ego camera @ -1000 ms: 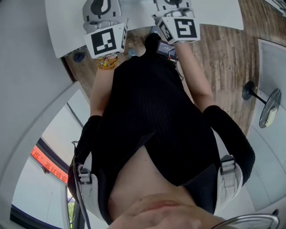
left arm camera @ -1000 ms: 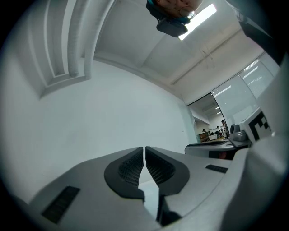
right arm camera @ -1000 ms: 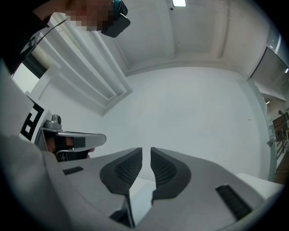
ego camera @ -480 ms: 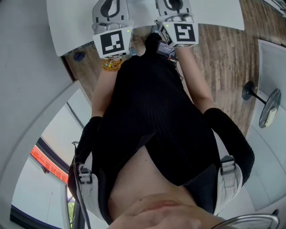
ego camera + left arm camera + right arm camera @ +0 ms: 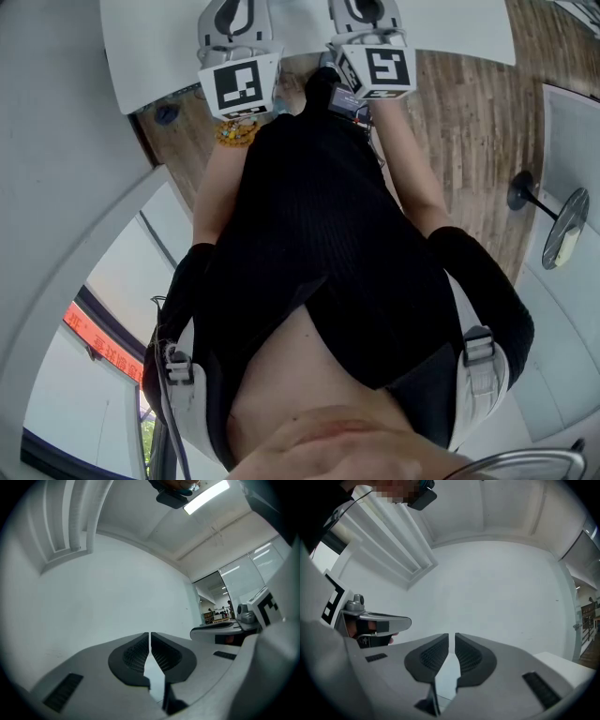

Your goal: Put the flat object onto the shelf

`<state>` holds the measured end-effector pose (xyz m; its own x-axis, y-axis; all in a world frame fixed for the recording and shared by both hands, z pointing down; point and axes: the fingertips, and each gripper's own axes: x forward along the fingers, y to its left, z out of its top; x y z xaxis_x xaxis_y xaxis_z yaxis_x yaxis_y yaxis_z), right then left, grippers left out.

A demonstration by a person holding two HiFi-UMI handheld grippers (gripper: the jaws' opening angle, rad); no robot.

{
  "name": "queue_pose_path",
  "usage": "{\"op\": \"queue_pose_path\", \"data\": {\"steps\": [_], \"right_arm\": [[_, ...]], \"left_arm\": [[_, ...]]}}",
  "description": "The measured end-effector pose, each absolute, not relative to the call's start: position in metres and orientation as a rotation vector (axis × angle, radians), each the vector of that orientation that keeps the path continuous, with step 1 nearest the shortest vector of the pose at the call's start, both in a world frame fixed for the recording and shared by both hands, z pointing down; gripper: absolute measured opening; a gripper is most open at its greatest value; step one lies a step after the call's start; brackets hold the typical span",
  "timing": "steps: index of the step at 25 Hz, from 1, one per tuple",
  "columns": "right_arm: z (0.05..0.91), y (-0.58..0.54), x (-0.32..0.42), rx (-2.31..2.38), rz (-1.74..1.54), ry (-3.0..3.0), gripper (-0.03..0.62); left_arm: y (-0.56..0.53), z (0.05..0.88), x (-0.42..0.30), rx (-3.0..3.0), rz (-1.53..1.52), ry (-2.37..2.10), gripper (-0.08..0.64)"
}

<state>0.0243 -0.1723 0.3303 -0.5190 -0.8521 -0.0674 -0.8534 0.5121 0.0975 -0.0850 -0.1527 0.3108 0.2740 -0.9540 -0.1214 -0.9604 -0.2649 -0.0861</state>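
Observation:
No flat object and no shelf shows in any view. In the head view both grippers are held close to the person's body at the top of the picture, over the edge of a white table (image 5: 150, 47). My left gripper (image 5: 232, 19) (image 5: 150, 641) is shut, its pads together with nothing between them. My right gripper (image 5: 366, 11) (image 5: 451, 644) has its jaws drawn almost together, only a thin slit between the pads and nothing in it. Both gripper views look upward at a bare white wall and ceiling. Each gripper shows at the side of the other's view.
The person's black top fills the middle of the head view. Wooden floor (image 5: 459, 103) lies to the right, with a round-based stand (image 5: 567, 225) on it. A ceiling light strip (image 5: 206, 496) is overhead, and a distant office area (image 5: 220, 613) shows past a glass wall.
My left gripper has shifted right, closer to the right gripper. The right gripper has hardly moved.

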Motion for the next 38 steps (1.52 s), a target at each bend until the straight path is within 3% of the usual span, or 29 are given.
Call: {"op": "queue_pose_path", "data": {"steps": [38], "right_arm": [[0.379, -0.225, 0.036, -1.539, 0.054, 2.867, 0.041]], "left_arm": [[-0.198, 0.375, -0.106, -2.434, -0.088, 2.015, 0.025]]}}
